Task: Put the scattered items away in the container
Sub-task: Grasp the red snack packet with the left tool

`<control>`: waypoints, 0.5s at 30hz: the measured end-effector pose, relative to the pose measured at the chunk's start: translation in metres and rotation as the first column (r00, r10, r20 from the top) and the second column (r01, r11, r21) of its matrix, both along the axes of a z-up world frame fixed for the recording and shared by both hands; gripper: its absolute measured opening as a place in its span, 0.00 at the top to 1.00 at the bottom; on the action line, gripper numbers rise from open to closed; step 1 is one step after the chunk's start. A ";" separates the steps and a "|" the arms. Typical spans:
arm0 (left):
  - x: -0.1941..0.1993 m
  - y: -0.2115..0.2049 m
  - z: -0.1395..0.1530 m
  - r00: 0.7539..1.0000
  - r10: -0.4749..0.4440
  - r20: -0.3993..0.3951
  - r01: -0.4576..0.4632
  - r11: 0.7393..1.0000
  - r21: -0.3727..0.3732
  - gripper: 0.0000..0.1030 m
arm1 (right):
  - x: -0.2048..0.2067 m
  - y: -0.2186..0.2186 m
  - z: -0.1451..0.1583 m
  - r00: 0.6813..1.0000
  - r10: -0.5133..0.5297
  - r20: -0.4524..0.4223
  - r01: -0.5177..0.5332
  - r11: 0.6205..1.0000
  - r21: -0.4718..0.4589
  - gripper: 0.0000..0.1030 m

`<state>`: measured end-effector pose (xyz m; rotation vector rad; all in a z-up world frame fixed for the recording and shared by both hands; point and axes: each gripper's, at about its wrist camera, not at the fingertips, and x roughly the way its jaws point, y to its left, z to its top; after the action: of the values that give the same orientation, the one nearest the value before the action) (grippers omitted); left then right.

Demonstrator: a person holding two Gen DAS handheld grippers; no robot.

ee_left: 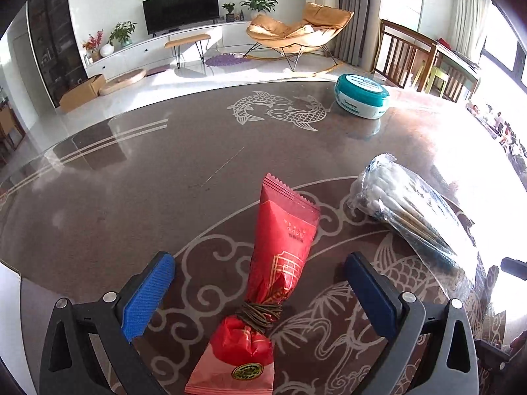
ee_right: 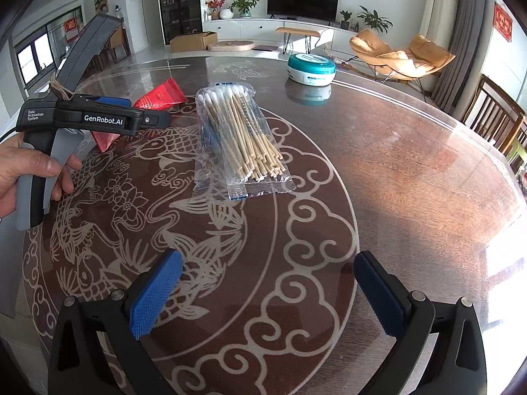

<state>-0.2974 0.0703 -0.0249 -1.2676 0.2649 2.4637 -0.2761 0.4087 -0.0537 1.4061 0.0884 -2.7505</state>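
Red snack packet (ee_left: 276,263) lay on the glass table (ee_left: 131,171) between your left gripper's (ee_left: 260,296) wide-open jaws, long axis running straight ahead along the fingers, while your right gripper (ee_right: 266,293), also open and empty, sat farther off.

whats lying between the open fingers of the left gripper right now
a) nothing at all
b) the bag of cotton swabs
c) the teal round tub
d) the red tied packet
d: in the left wrist view the red tied packet lies on the table between the spread fingers of the left gripper, untouched by either, while the bag of cotton swabs sits off to the right and the teal round tub sits far across the table.
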 end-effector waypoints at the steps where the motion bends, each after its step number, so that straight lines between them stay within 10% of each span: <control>1: 0.000 0.001 0.000 1.000 -0.001 0.000 0.001 1.000 0.000 0.00 | 0.000 0.001 -0.001 1.000 0.000 0.002 0.000 1.000 -0.005 0.00; 9: -0.005 0.000 0.002 0.997 -0.065 0.041 0.066 0.998 -0.020 0.00 | -0.001 0.001 -0.001 1.000 0.000 0.004 0.000 1.000 -0.011 0.00; 13: 0.003 -0.027 0.009 0.995 0.097 -0.037 -0.096 0.995 0.026 0.65 | -0.001 0.001 -0.001 1.000 0.000 0.004 0.000 1.000 -0.011 0.00; 15: 0.008 -0.038 0.009 0.992 0.119 -0.041 -0.118 0.992 0.045 0.74 | -0.001 0.001 -0.001 1.000 0.000 0.004 0.000 1.000 -0.011 0.00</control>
<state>-0.2899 0.0325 -0.0159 -1.2469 0.1517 2.5847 -0.2771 0.4102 -0.0549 1.4092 0.0731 -2.7438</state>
